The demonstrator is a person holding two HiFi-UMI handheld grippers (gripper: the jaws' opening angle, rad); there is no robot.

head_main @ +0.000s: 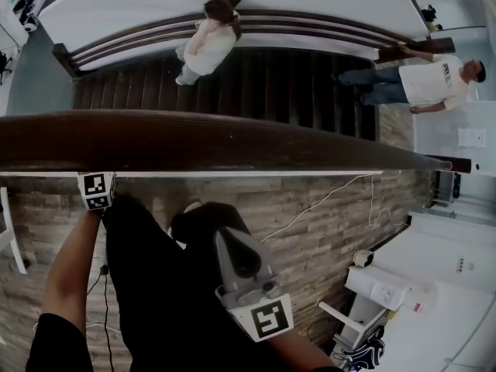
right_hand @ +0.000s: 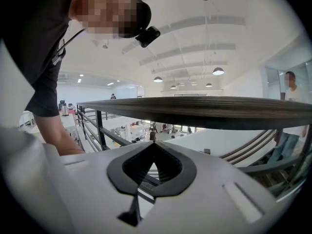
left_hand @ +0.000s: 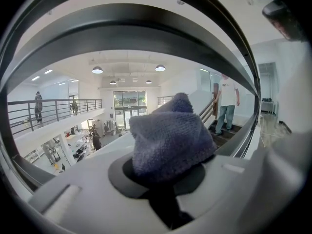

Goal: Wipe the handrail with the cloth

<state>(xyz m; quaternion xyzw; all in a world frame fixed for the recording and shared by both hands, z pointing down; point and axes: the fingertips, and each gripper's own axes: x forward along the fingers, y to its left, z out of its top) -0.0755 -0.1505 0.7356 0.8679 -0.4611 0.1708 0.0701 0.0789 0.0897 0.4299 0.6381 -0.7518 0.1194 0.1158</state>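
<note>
The dark wooden handrail (head_main: 232, 142) runs across the head view from left to right. My left gripper reaches under it. Only its marker cube (head_main: 97, 191) shows there, and the rail hides the jaws. In the left gripper view the left gripper (left_hand: 165, 172) is shut on a bunched blue-purple cloth (left_hand: 168, 135), and a dark band (left_hand: 146, 38) arches close overhead. My right gripper (head_main: 232, 242) hangs lower, near my body and apart from the rail. In its own view the right gripper (right_hand: 153, 144) is shut with nothing in it, and the handrail (right_hand: 209, 111) lies above and ahead.
Beyond the rail a dark staircase (head_main: 294, 84) goes down. One person in a white top (head_main: 209, 45) sits on it and another (head_main: 426, 80) stands at its right end. A white cable (head_main: 325, 200) trails over the wood floor. White furniture (head_main: 387, 285) stands at the lower right.
</note>
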